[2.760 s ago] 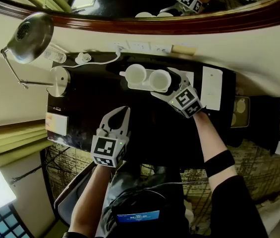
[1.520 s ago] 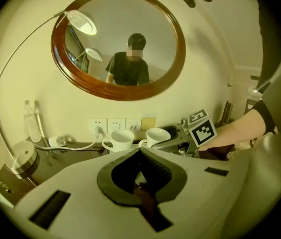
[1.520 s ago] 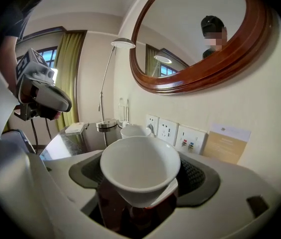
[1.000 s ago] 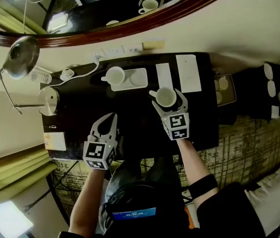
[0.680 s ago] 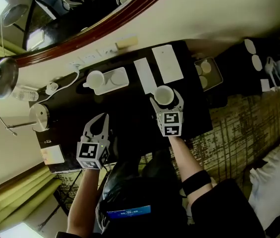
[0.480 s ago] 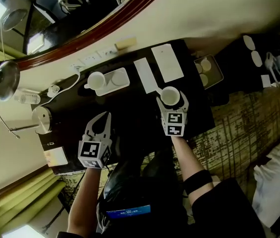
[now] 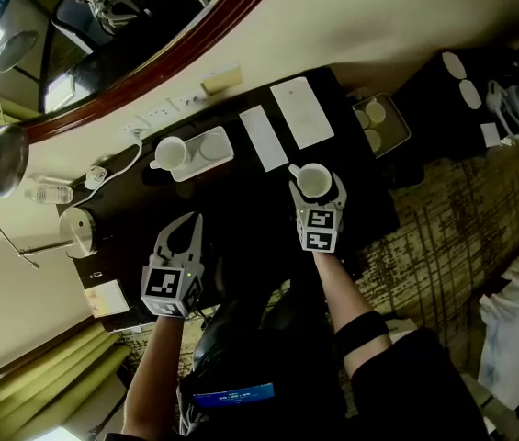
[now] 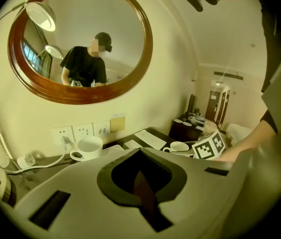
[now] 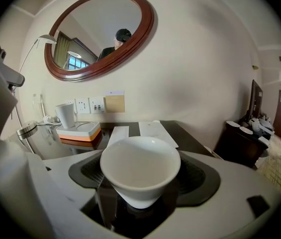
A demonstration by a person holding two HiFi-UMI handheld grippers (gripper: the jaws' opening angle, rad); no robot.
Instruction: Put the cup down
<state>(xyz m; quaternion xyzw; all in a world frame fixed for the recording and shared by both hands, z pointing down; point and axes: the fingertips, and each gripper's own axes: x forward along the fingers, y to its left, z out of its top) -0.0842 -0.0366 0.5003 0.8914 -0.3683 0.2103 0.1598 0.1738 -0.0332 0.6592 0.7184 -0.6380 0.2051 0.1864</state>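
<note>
Between the right tongs (image 7: 315, 189), a plain white empty cup (image 9: 140, 166) sits upright.

Both the left gripper (image 7: 189, 220) and the right gripper (image 7: 316, 184) have pale grey moulded plastic shells that spread into broad, curved fingers (image 9: 239, 193). The inner faces of the fingers carry dark grey pads (image 9: 88, 169), ribbed with a fine grid. Small dark rectangular slots (image 8: 50, 209) are cut into the shells. At the rear of each gripper sits a white cube (image 7: 165, 286) printed with black square markers. The person wears a black short-sleeved top (image 7: 411, 384) and a black band (image 7: 362, 331) round the right forearm.
</note>
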